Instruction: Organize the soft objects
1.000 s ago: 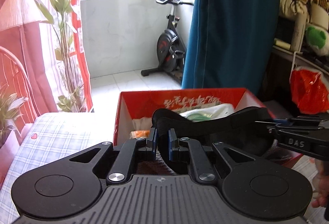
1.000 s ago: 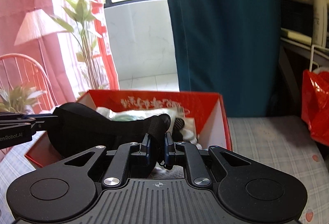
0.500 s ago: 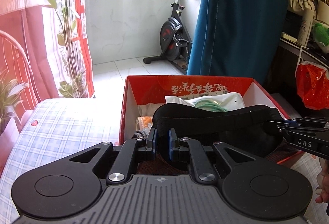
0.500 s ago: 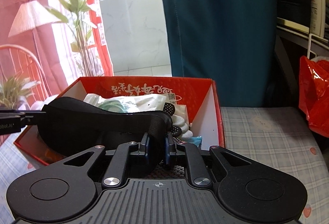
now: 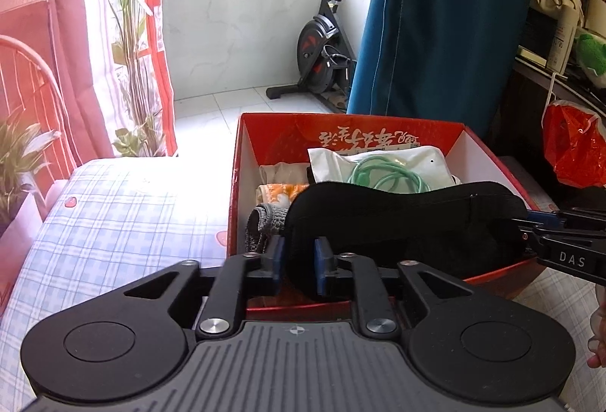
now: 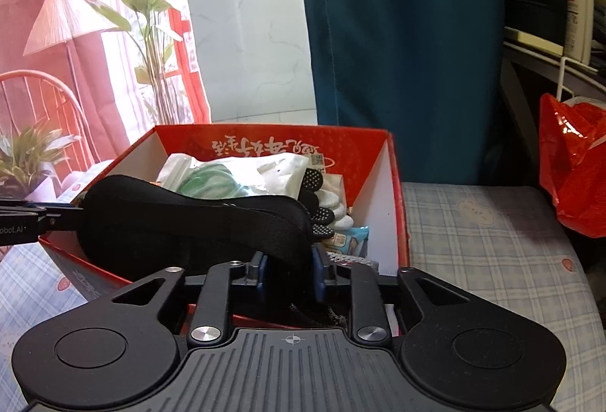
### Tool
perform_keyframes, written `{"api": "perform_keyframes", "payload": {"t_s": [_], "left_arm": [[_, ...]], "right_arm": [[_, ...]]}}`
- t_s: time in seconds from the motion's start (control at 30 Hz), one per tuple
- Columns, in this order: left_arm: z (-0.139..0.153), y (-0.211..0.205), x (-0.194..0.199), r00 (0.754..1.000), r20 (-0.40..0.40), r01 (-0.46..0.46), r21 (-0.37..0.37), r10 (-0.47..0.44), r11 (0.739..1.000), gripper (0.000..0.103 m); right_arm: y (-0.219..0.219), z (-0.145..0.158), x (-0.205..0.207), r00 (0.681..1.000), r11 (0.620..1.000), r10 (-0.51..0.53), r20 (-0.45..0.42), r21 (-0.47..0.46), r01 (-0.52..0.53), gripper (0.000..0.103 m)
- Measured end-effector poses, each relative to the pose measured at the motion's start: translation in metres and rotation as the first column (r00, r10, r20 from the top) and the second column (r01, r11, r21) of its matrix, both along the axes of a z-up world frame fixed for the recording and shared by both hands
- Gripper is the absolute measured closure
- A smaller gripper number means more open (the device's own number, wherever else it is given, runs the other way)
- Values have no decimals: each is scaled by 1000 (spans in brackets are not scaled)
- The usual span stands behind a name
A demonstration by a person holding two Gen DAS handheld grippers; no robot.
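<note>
Item: black padded sleep mask (image 5: 409, 211), soft, curved, strap at each end. Location: stretched across the open red cardboard box (image 5: 341, 131), lying over the contents at the near side, one end between the jaws of each gripper.

Box contents: white plastic pouch with a coiled green cable (image 5: 382, 169), dotted grip gloves (image 6: 322, 200), orange-patterned cloth (image 5: 282, 192), grey knitted piece (image 5: 263, 222). The box stands on a checked blue bedsheet (image 5: 113, 222).

Left gripper (image 5: 297, 264): jaws have just been opening; a gap shows between the left blue pad and the mask end, which still sits between them. Released, or very nearly.

Right gripper (image 6: 289, 272): jaws have just been opening likewise; the other mask end fills the space between the pads, and whether they press on it cannot be told.

Step in hand: judged to be the release of the mask into the box.

Next move, as a judgement: both grippers draw back and up, clear of the straps so that neither snags and drags the mask out, then turn to the next soft item.
</note>
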State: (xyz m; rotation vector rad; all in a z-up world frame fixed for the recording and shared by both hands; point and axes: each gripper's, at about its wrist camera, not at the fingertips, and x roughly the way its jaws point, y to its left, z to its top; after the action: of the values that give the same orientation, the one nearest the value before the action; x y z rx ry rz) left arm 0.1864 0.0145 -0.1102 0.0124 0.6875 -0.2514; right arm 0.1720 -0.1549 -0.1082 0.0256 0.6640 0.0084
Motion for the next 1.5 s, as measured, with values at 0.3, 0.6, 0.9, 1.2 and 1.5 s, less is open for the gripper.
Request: {"api": "perform_keyframes", "payload": {"t_s": [0.3,0.6,0.9,1.2,1.5], "left_arm": [[23,-3,-23,999,42,-22,30,21,999,6],[55,-8,-58,991,125,-54,58,46,997,0],[85,-16,-92,970,218,-136,116,108,984,0],[117,-14,-141,965,251,-103,92,77,990,0],[153,0,-208,951,297,-102,48,83,994,0]], "right_arm": [[0,24,-17,999,999,-25,32,-35,26,26],[1,57,-43,995,999,-39,93,8,38,0],[11,91,-74,989,999,-45,143,9,44,0],[27,137,-117,979,997,-79,188,11,78,0],[47,174,-186,955,994,-99,280,-10,105,0]]}}
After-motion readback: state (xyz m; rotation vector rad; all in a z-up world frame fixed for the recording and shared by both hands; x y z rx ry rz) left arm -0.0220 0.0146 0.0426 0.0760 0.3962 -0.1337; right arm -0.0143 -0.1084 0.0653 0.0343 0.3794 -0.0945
